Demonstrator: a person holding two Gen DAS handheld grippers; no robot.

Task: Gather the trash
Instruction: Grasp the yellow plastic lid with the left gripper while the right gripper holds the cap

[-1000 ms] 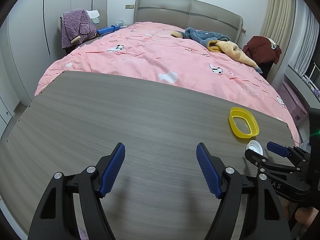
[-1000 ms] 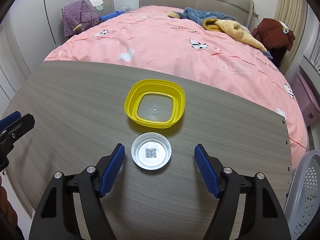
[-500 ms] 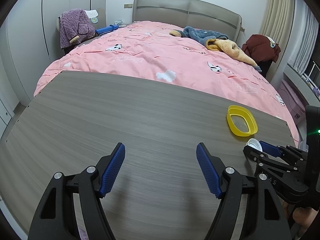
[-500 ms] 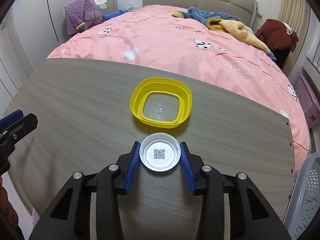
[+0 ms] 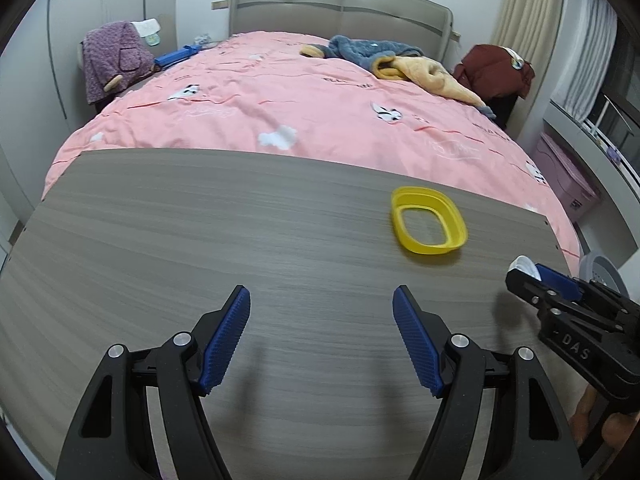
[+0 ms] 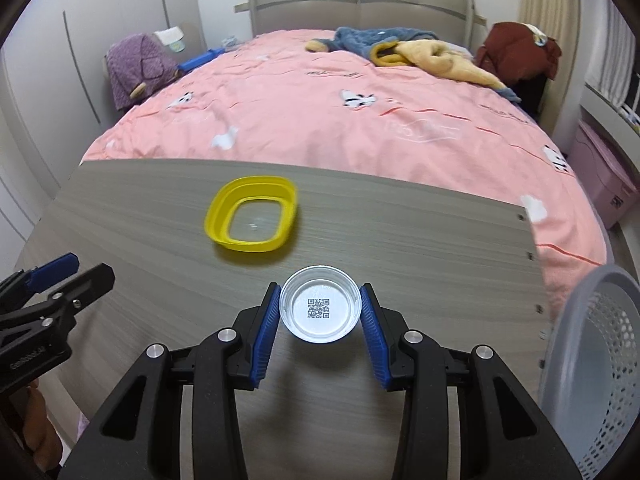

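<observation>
Now clear round lid (image 6: 319,309) clamped between right tongs (image 6: 321,322), above table (image 6: 420,236)

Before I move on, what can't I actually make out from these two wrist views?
- Basket, right wrist view: cut off by the frame edge; its bottom is out of sight.
- Code inside the clear cup, held by the right gripper: too small to read.
- Cup, left wrist view: mostly hidden behind the right gripper.
- Yellow lid: blurred.

Both handheld grippers, the left gripper (image 5: 322,340) and the right gripper (image 6: 320,330), share one build: black plastic frames with triangular cut-outs and round silver screws at the joints. Their fingers (image 5: 226,340) carry ribbed blue pads. White lettering marks each black body.
</observation>
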